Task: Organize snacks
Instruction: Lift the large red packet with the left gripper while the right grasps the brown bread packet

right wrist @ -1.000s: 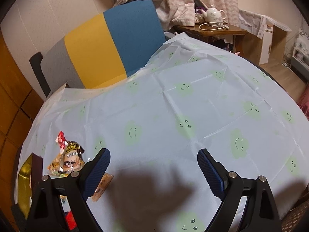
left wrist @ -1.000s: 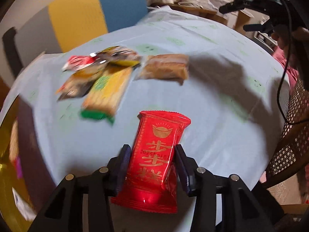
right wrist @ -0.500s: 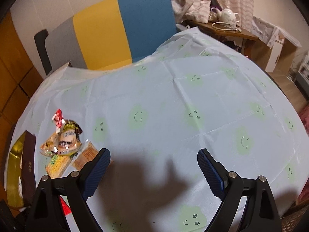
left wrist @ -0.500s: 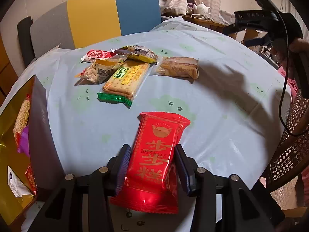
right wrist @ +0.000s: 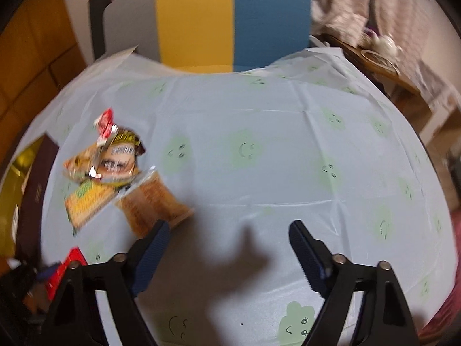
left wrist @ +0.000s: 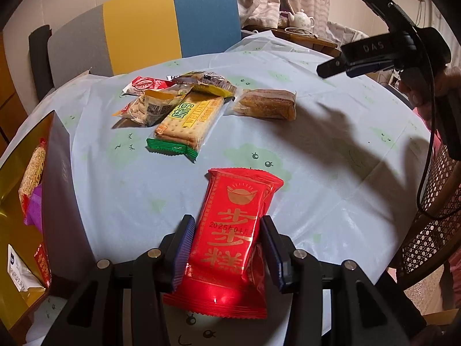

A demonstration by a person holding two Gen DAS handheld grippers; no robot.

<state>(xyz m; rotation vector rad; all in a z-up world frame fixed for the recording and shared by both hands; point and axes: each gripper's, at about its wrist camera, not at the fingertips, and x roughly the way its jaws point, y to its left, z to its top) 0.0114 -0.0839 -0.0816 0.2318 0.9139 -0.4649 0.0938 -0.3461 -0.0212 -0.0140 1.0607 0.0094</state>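
Note:
My left gripper is shut on a red snack packet with gold characters, held above the near side of the table. Farther back lie a green-edged cracker pack, a clear-wrapped brown cake, a peanut bag, a yellow packet and a small red-and-white packet. My right gripper hovers over bare cloth with its jaws closing and nothing between them. The brown cake lies just beyond its left fingertip. The right gripper also shows at the upper right of the left wrist view.
A gold-lined box with a dark wall holds several snacks at the table's left edge. A light blue tablecloth covers the round table. A grey, yellow and blue chair stands behind. A rattan chair is at the right.
The right gripper has swung left and rolled, so the snack pile now sits close to its left finger, and its jaws have narrowed. The left gripper still holds the red packet.

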